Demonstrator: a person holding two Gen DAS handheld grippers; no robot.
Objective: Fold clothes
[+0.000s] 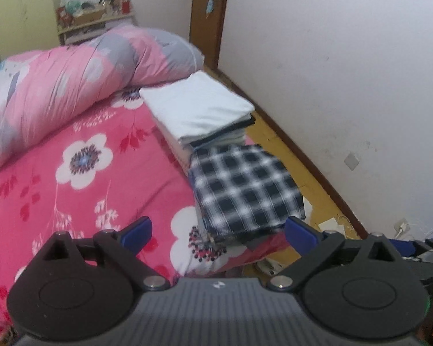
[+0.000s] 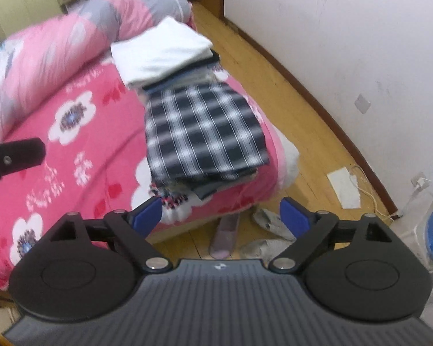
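Left gripper [image 1: 218,230] and right gripper [image 2: 220,214], blue-padded jaws spread wide, nothing between them, hang above bed edge. Beyond: folded navy-and-white plaid garment [image 1: 245,187] atop pile on pink floral bedsheet [image 1: 80,190]. Farther: folded white cloth [image 1: 199,109] topping second stack, beside rolled pink-grey quilt [image 1: 72,86].

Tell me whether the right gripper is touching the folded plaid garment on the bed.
Apart. The right wrist view shows the right gripper open and empty, with pink sheet and floor between its blue fingertips and the plaid garment.
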